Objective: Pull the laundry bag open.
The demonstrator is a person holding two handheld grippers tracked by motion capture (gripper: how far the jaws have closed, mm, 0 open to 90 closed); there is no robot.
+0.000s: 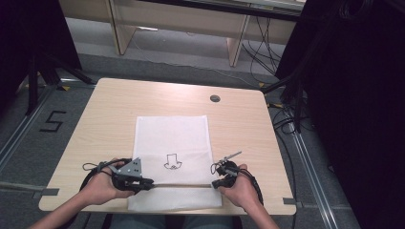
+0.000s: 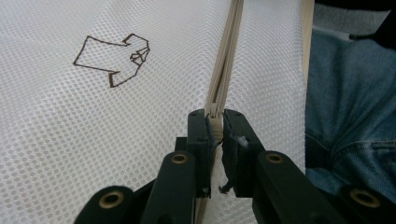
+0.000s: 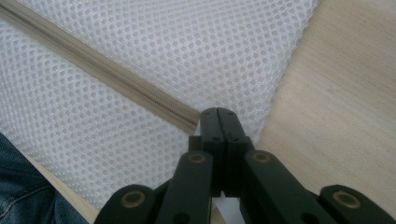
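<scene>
High view: white mesh bag lies mid-desk, overhanging near edge | left claw clamped on zipper pull | right claw pinched shut on bag's right zipper end | far desk half bare

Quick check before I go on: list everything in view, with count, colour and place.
mesh laundry bag: one, white, flat at the table's near middle
zipper: one, beige, across the bag near its front edge
zipper pull: one, beige, between the left gripper's jaws
shirt drawing: one, dark outline, on the bag's middle
table: one, light wood
cable hole: one, grey, far right of the tabletop
left gripper: black, shut on the zipper pull
right gripper: black, shut at the zipper's other end, on the bag's edge
</scene>
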